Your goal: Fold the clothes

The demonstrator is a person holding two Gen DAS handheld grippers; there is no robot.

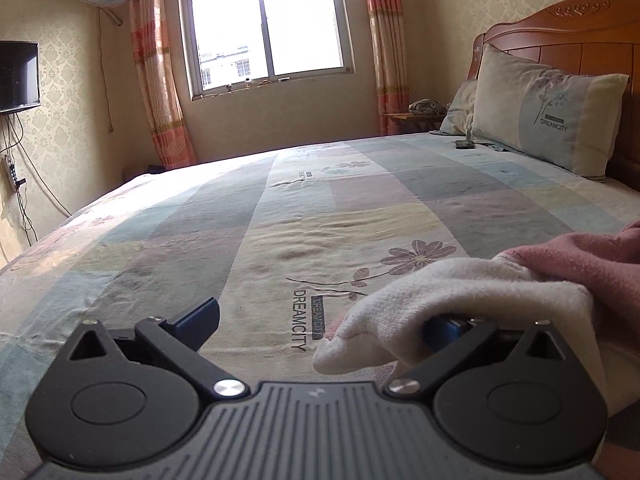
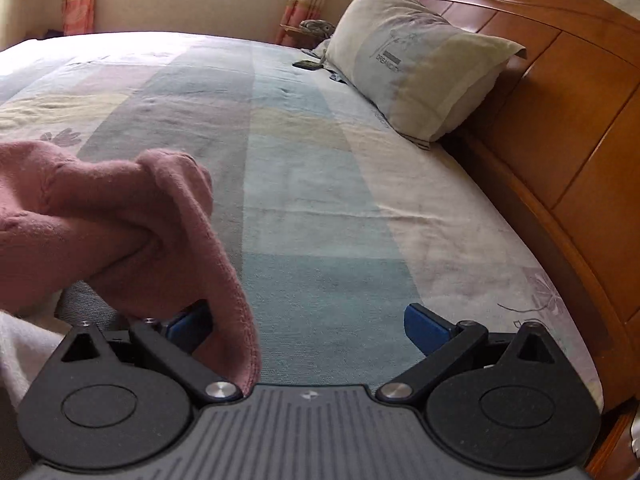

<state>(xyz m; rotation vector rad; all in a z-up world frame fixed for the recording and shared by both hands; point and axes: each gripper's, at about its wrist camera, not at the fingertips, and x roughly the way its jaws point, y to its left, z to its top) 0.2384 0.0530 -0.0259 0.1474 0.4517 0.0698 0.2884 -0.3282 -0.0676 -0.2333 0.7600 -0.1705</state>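
Observation:
A pink garment [image 1: 580,256] with a cream-white part [image 1: 460,292] lies bunched on the bed at the right of the left wrist view. My left gripper [image 1: 320,326] is open wide just above the sheet. The cream fabric drapes over its right finger, and its left finger [image 1: 198,320] is bare. In the right wrist view the same pink garment [image 2: 120,216] is heaped at the left, with one fold hanging over the left finger of my right gripper [image 2: 306,328]. That gripper is open too, and its right finger [image 2: 424,328] is bare above the sheet.
The bed sheet [image 1: 280,220] is a pastel patchwork. A pillow [image 2: 412,64] leans on the wooden headboard [image 2: 560,80] at the right. A small dark device [image 1: 464,144] lies near the pillows. A window [image 1: 264,24], curtains and a wall screen [image 1: 18,76] stand beyond the bed.

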